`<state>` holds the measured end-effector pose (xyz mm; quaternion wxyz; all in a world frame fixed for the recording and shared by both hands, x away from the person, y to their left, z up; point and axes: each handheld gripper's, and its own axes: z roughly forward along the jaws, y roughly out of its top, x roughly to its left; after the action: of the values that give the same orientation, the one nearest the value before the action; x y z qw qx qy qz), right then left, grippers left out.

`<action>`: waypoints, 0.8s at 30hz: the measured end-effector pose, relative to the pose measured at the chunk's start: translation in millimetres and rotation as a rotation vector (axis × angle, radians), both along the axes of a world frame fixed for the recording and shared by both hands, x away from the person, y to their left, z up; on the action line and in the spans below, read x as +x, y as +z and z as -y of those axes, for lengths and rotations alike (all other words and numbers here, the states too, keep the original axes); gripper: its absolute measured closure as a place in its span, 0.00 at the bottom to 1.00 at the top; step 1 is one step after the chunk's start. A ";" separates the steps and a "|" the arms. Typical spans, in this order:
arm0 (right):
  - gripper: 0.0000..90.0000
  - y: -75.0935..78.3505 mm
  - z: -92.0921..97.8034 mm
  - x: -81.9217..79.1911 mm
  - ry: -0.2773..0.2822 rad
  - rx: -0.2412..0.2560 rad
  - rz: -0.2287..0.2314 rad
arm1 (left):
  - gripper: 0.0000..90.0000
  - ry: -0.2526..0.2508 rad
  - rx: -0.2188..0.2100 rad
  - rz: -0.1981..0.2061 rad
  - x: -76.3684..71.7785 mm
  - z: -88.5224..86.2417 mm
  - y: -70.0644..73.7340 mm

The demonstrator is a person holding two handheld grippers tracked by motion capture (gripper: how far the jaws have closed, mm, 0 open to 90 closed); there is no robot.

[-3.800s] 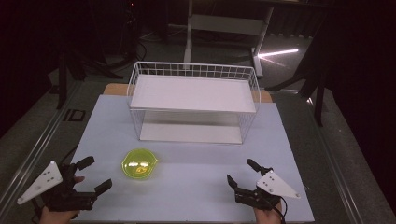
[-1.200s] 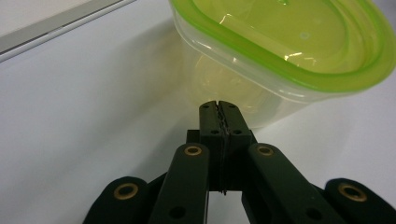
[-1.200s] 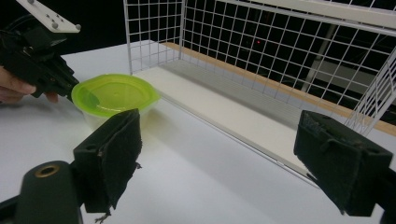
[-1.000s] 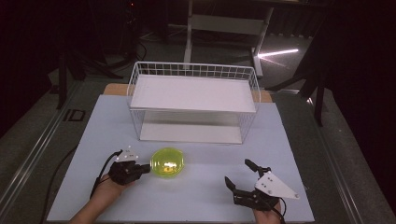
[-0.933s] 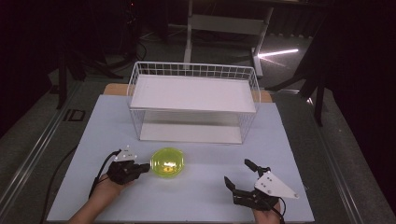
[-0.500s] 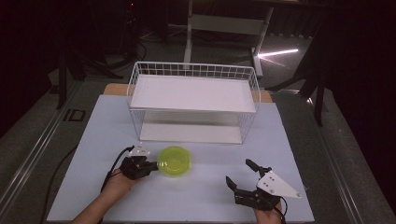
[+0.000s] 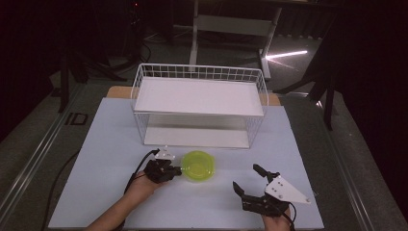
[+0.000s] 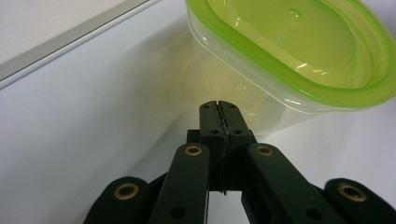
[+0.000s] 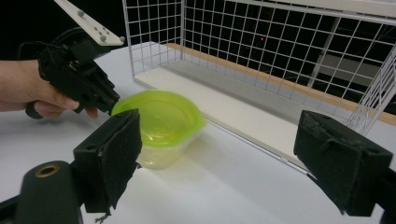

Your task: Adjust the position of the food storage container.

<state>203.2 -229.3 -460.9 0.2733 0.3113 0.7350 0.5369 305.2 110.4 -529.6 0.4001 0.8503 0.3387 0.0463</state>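
My left gripper (image 7: 174,171) sits low with its jaws pressed flat together, while my right gripper (image 7: 250,182) rests near me, jaws spread wide.

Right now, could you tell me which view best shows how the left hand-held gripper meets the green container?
The left gripper view: the left hand-held gripper is shut, tips at the green container wall below its rim. The right gripper view shows them side-on; the high view shows them small, gripper left of container.

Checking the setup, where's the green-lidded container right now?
In the high view, the container sits on the table just before the wire rack, beside the shut left tool.
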 end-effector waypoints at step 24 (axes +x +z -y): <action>0.17 -1.5 -1.5 0.4 0.010 -0.012 -0.019 | 0.93 0.004 -0.061 0.037 -16.3 -17.5 12.8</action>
<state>203.6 -227.8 -462.4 0.2653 0.3110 0.7423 0.5309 288.9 127.9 -516.8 0.4318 0.8361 0.3342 0.0527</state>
